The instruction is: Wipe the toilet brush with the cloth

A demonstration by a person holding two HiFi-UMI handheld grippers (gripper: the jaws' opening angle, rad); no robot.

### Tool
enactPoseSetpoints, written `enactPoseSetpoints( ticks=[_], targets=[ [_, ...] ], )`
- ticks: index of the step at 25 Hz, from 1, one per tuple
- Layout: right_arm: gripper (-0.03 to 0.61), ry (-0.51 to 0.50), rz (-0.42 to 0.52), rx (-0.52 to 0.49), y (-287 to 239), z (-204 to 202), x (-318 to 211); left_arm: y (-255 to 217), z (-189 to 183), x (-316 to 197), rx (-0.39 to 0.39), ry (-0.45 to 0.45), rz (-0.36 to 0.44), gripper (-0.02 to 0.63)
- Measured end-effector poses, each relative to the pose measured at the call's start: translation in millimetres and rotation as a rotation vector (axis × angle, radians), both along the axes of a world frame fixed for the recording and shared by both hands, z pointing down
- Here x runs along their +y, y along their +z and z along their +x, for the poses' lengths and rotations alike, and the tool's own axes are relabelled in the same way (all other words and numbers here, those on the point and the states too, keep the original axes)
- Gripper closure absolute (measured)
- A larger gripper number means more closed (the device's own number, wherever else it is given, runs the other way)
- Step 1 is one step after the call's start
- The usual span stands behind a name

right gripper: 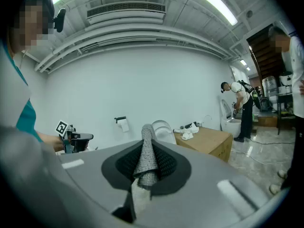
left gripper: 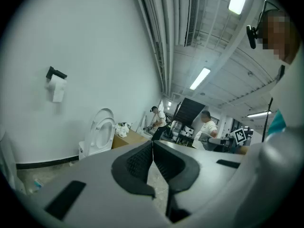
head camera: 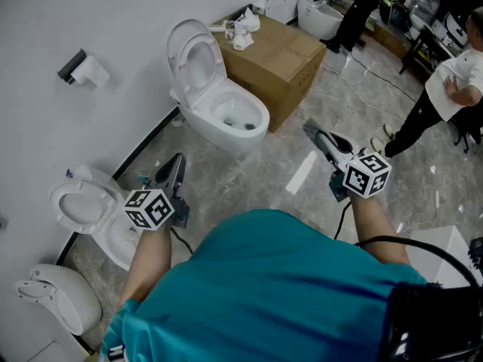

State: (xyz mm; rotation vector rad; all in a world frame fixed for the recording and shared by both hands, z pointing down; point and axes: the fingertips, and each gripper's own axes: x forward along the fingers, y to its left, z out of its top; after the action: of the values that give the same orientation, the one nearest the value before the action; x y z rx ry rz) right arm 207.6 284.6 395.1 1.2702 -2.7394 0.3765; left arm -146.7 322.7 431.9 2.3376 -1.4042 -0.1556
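The right gripper is pinched tight on a grey cloth, with a fold standing up between the jaws. The left gripper is pressed together with nothing in it. Both are held about level over the floor, facing an open toilet. Beside it, a box carries white rags and small bits. I can't pick out the brush among them for certain.

Grey marbled floor — toilet and cardboard box (side by side) stand on it.
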Motion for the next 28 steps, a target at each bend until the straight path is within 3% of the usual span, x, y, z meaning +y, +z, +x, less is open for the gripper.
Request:
enactPoseSetpoints(
  ticks=[14, 28],
  targets=[
    [0.554, 0.015, 0.000, -0.040, -5.1, 36.2, -9.0, -8.0, 29.3, -14.1, -0.001, 0.008, 0.003, 0.604],
    [0.552, -0.038, 0.011, -0.030, -5.1, 128.4, -20.2, -2.3, 126.2, -24.7, 0.009, -0.020, -0.025, 0.604]
  ],
)
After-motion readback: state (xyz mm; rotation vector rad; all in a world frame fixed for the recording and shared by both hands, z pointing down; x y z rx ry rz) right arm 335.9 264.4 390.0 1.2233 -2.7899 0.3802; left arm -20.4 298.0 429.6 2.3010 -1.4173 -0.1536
